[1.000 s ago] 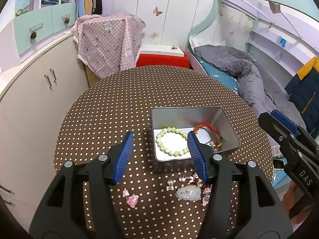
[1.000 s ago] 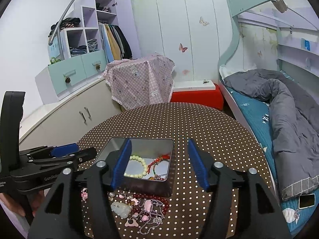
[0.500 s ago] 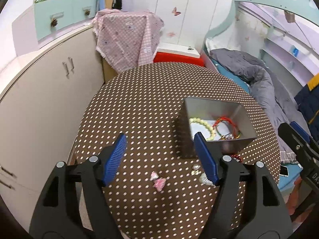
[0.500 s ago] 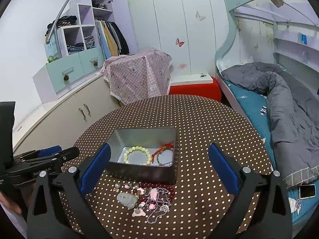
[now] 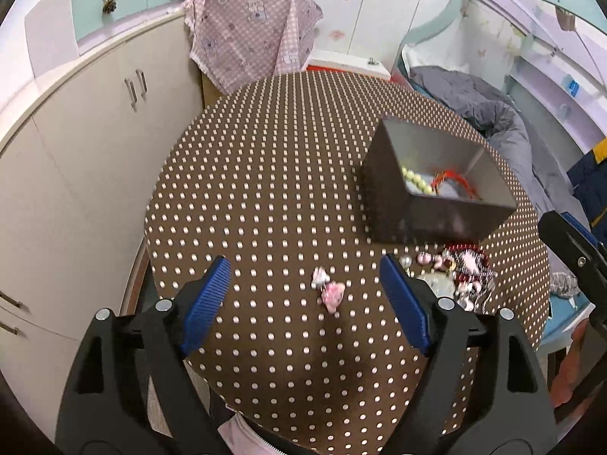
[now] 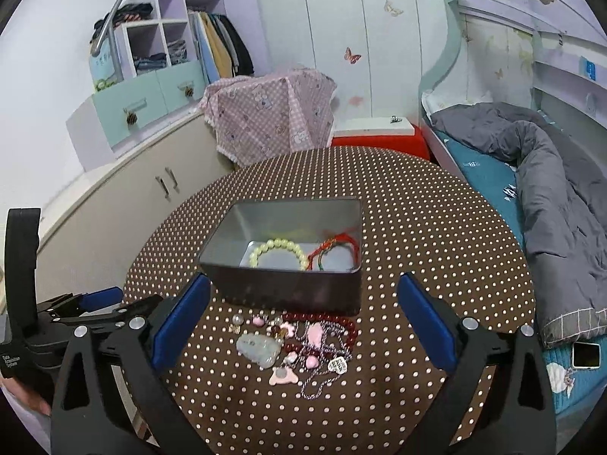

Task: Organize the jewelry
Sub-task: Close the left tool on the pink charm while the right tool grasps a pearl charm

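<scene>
The room is a bedroom with pale walls. White wardrobe doors (image 6: 334, 57) carry butterfly stickers. On the left stands a beige cabinet (image 6: 151, 189) below mint drawers (image 6: 151, 94) and open shelves (image 6: 167, 41). A pink checked cloth (image 6: 269, 113) covers something. On the right is a bed with a grey quilt (image 6: 550, 174).

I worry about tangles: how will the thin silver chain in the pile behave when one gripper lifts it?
The silver chain lies in loose loops, so probably floppy. It overlaps the red bead string, so that may drag along.
</scene>
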